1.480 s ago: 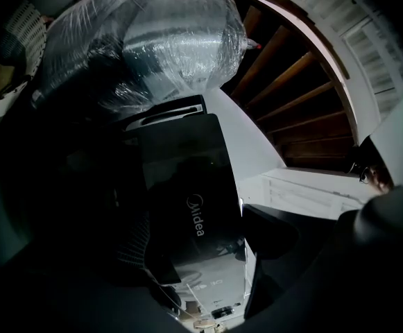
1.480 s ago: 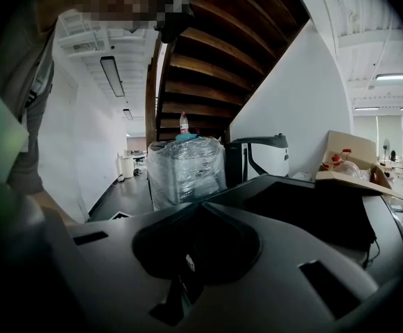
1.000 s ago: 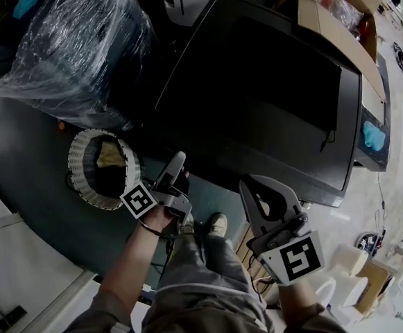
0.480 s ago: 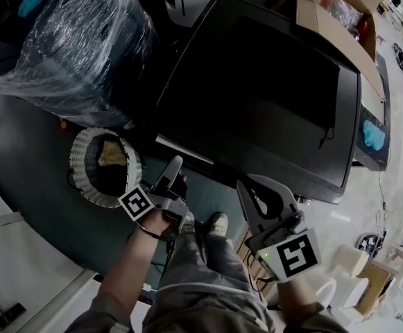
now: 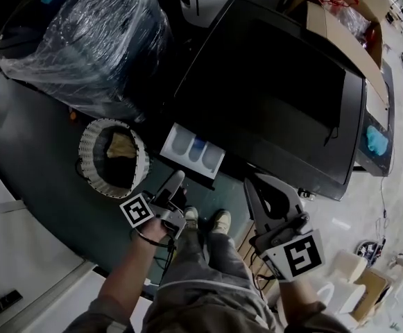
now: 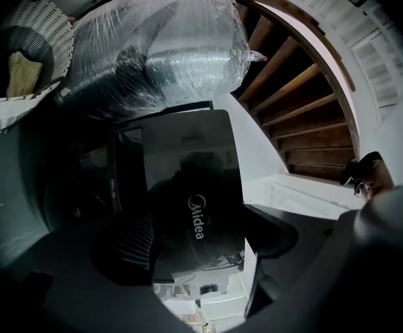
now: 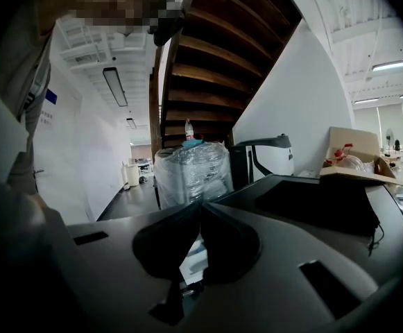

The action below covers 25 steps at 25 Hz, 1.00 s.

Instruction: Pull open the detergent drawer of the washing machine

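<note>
The black washing machine (image 5: 270,96) fills the middle of the head view. Its white detergent drawer (image 5: 193,150) stands pulled out from the front left corner, with its compartments showing. My left gripper (image 5: 177,180) is at the drawer's front edge. In the left gripper view the glossy black drawer front (image 6: 187,179) with a brand logo fills the gap between the two jaws of my left gripper (image 6: 201,220), which grip it. My right gripper (image 5: 251,186) hangs apart from the machine's front, to the right of the drawer. Its jaws meet at the tips (image 7: 200,210) with nothing between them.
A white slatted laundry basket (image 5: 111,161) with a cloth inside stands left of the drawer. A big plastic-wrapped bundle (image 5: 83,40) sits behind it. An open cardboard box (image 5: 347,19) and a blue cloth (image 5: 376,139) lie right of the machine. The person's shoes (image 5: 204,220) are below the drawer.
The drawer has slid out from a thin white strip to well open. My left gripper came back towards the person with it. The right gripper has hardly moved.
</note>
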Motion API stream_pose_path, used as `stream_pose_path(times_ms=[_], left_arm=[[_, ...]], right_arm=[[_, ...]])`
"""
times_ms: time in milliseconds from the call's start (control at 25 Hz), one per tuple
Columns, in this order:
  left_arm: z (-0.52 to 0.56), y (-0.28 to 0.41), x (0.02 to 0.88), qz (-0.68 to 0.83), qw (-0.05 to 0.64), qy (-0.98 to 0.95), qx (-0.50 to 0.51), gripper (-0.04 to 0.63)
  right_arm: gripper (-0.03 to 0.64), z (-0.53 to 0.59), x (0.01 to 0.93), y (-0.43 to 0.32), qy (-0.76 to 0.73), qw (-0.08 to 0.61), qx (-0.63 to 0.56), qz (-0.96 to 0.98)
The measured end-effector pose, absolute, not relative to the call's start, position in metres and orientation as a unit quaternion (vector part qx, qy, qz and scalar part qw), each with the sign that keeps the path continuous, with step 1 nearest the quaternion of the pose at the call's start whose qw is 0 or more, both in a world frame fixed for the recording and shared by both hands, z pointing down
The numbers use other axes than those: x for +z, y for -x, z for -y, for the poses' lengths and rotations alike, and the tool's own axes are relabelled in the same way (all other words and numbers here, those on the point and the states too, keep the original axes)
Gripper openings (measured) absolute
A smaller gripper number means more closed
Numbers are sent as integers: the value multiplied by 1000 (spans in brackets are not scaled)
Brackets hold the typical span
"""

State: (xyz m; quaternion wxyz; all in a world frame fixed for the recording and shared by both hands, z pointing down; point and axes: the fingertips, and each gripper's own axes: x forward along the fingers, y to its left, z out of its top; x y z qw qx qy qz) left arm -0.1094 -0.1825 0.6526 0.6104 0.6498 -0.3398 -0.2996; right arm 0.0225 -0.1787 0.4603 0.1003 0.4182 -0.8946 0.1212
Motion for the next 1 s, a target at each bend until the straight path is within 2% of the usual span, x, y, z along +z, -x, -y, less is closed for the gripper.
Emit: stream_pose_path(times_ms=[200, 1000], left_arm=[[165, 117, 653, 344, 608, -647, -305, 420], [139, 127, 654, 369, 608, -640, -292, 420]], right_arm=[[31, 169, 466, -14, -400, 119, 116, 901], [31, 157, 464, 16, -376, 119, 128, 910]])
